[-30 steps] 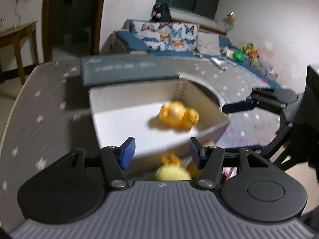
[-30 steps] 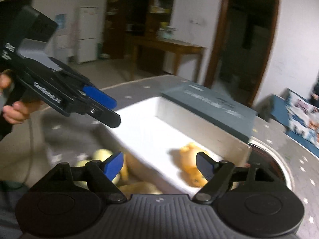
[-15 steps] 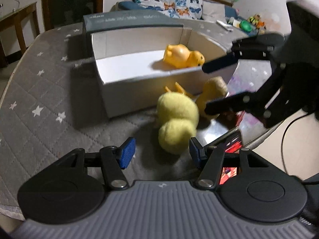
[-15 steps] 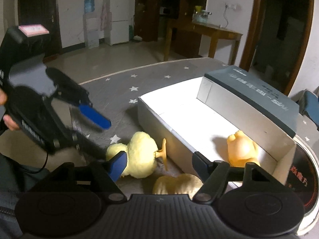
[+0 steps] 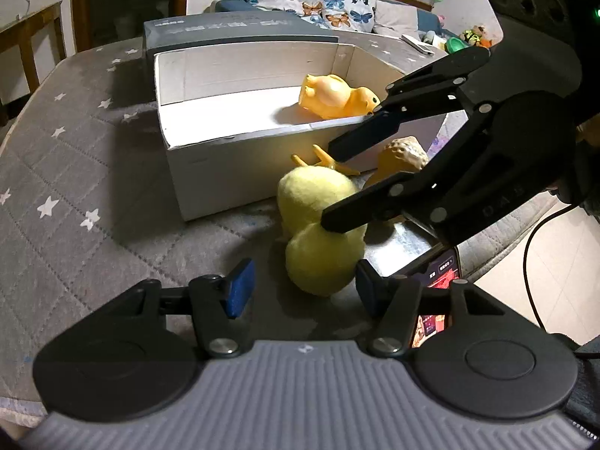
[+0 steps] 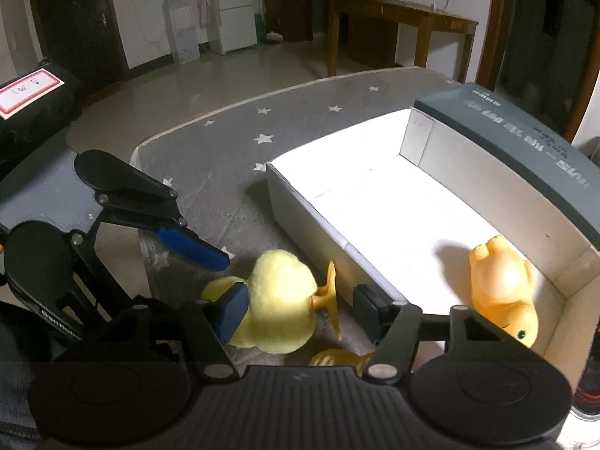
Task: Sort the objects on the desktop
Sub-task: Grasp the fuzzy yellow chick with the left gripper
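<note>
Nearest the left wrist camera, the left gripper [image 5: 302, 287] hangs low over the grey star-patterned cloth [image 5: 75, 187], its jaws closing, with the round head end of the yellow plush duck [image 5: 318, 225] between them; the right pad sits just beside the plush, the left pad stands apart from it. The right gripper [image 6: 296, 309] reaches in across the duck's body, its jaws closing too, the blue left pad against the fluff and the other finger beside the duck's orange feet, not yet on it. A second, tan bumpy toy [image 5: 401, 157] lies just behind the duck, near a phone [image 5: 435, 277] with a lit screen. Beyond stands the open white box [image 5: 210, 172], the duck touching its front wall. Inside, toward the right end, an orange rubber duck [image 5: 337, 97] lies on its side. The grey box lid [image 5: 232, 33] lies behind the box.
</note>
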